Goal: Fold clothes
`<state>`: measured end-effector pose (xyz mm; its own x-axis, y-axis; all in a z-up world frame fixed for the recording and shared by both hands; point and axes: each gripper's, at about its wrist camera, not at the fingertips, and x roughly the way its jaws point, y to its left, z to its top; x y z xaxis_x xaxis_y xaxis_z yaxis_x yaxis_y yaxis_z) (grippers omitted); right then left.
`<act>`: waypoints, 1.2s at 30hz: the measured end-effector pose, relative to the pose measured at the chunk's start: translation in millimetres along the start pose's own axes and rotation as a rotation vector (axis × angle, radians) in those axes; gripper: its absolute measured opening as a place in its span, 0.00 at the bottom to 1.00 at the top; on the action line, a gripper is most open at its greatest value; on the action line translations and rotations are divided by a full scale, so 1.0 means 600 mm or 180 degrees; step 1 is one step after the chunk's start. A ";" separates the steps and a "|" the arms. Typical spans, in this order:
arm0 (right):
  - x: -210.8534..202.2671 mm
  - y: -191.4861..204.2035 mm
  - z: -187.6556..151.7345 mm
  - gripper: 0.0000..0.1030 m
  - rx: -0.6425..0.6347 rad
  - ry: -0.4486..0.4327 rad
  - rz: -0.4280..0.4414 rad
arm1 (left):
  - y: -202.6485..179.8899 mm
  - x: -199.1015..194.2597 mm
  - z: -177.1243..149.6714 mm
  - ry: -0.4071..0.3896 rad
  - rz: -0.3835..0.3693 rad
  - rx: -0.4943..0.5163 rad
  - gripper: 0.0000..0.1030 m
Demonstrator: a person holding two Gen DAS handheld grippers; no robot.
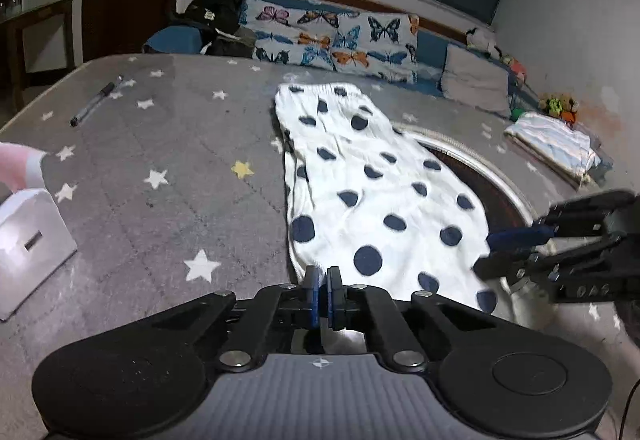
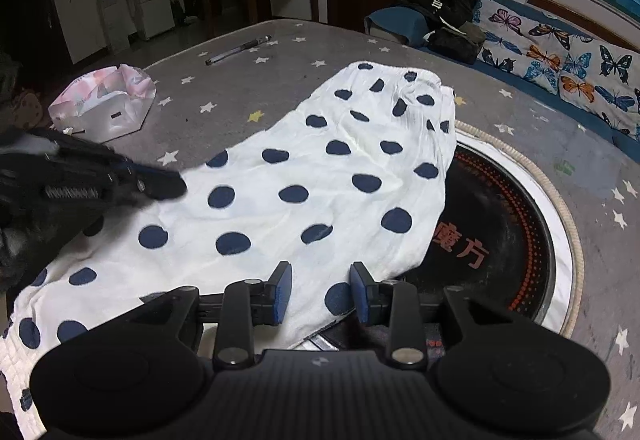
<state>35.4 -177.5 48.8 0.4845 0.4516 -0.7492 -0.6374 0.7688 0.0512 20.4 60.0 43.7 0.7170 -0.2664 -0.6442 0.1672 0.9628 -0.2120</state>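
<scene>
A white garment with dark blue polka dots (image 1: 372, 191) lies spread lengthwise on the grey star-patterned tablecloth (image 1: 140, 167); it also shows in the right wrist view (image 2: 280, 199). My left gripper (image 1: 322, 282) is shut at the garment's near left edge; whether cloth is pinched between the pads I cannot tell. It appears from the side in the right wrist view (image 2: 160, 183). My right gripper (image 2: 320, 290) is open, its blue pads straddling the garment's near right edge. It appears at the right in the left wrist view (image 1: 504, 248).
A round black hotplate (image 2: 500, 224) with a white rim lies partly under the garment. A tissue pack (image 2: 108, 103) and a pen (image 2: 238, 49) lie on the table's left. A folded striped cloth (image 1: 556, 143) lies far right. A butterfly-print sofa (image 1: 332, 35) stands behind.
</scene>
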 end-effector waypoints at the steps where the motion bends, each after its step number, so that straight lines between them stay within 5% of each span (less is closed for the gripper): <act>1: 0.000 -0.003 -0.001 0.31 0.0017 0.0002 0.0007 | 0.002 -0.001 0.001 -0.0006 0.0011 -0.0007 0.03; 11: -0.009 -0.071 -0.004 0.31 0.0531 -0.0133 -0.0017 | 0.017 0.011 -0.006 0.0097 0.0104 -0.0043 0.03; 18: 0.021 -0.116 -0.012 0.30 0.1022 -0.0160 0.0266 | 0.017 0.018 -0.006 0.0127 0.0127 -0.0034 0.04; 23: 0.025 -0.107 -0.010 0.04 0.1024 -0.0242 0.0288 | 0.014 0.019 -0.006 0.0137 0.0154 -0.0025 0.04; 28: -0.024 -0.085 0.002 0.03 0.0737 -0.0477 -0.0089 | 0.013 0.020 -0.007 0.0135 0.0159 -0.0016 0.04; 33: -0.013 -0.079 -0.008 0.03 0.0585 -0.0192 -0.0400 | 0.011 0.020 -0.008 0.0136 0.0163 -0.0002 0.04; 36: -0.018 -0.085 -0.011 0.04 0.0592 -0.0261 -0.0505 | 0.011 0.019 -0.006 0.0151 0.0157 0.0009 0.07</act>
<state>58.7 -224.5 50.0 0.6215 0.3481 -0.7019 -0.4320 0.8996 0.0635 27.0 63.3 32.4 0.6914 -0.2204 -0.6880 0.1346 0.9749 -0.1771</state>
